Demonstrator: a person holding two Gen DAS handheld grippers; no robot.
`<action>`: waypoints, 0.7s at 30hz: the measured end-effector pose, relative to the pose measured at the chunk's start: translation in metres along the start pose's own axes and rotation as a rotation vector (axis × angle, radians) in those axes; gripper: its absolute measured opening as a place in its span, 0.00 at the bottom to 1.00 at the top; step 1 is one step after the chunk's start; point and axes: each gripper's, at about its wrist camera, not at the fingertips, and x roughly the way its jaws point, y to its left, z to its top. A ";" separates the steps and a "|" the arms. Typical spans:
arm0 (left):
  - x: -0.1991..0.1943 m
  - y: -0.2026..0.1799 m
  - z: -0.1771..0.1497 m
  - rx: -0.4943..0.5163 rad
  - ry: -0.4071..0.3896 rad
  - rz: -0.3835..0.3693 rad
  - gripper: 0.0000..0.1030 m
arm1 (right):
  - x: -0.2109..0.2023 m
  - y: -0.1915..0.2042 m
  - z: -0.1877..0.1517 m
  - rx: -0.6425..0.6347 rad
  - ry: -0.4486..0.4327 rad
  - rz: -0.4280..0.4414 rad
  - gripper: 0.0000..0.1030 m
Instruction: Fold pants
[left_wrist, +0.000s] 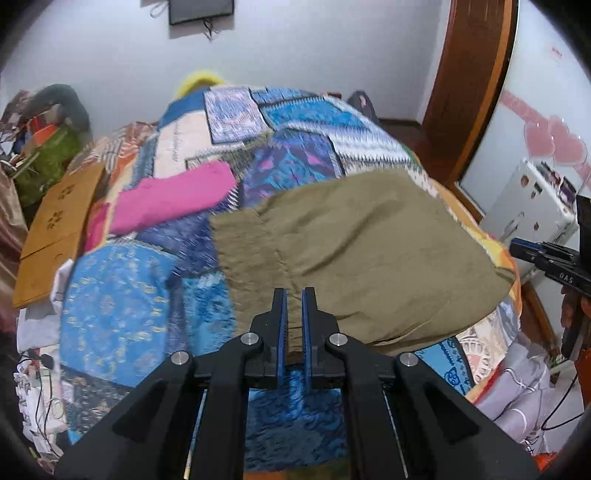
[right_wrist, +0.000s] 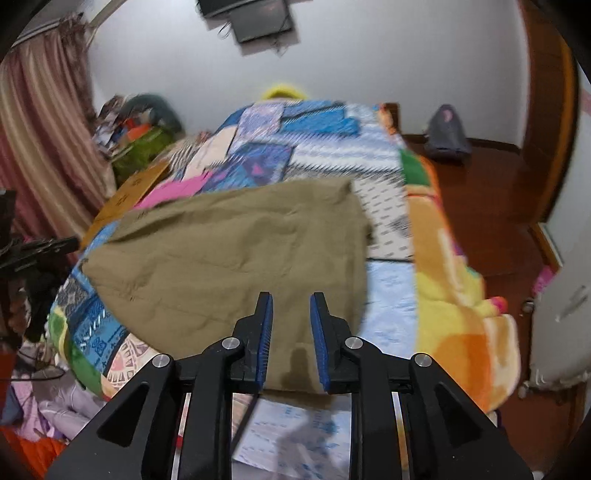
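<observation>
The olive-brown pants (left_wrist: 354, 251) lie folded flat on the patchwork bedspread (left_wrist: 122, 306); they also show in the right wrist view (right_wrist: 236, 251). My left gripper (left_wrist: 294, 295) hovers over their near left edge with its jaws a narrow gap apart and nothing between them. My right gripper (right_wrist: 291, 299) hovers over their near right corner, jaws open and empty. The right gripper also shows at the right edge of the left wrist view (left_wrist: 546, 258).
A pink folded cloth (left_wrist: 173, 195) lies on the bed beyond the pants. A wooden board (left_wrist: 55, 229) and clutter line the left side. A white cabinet (left_wrist: 532, 206), wooden floor (right_wrist: 491, 192) and a grey bag (right_wrist: 447, 133) are to the right.
</observation>
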 end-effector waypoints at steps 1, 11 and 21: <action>0.010 -0.002 -0.003 -0.001 0.020 0.005 0.05 | 0.011 0.002 -0.005 -0.001 0.026 0.002 0.18; 0.026 0.019 -0.012 -0.102 0.067 -0.033 0.18 | 0.031 -0.014 -0.022 0.039 0.115 0.009 0.21; 0.031 0.062 0.046 -0.140 0.006 0.053 0.20 | 0.023 -0.035 0.036 0.027 0.010 -0.050 0.23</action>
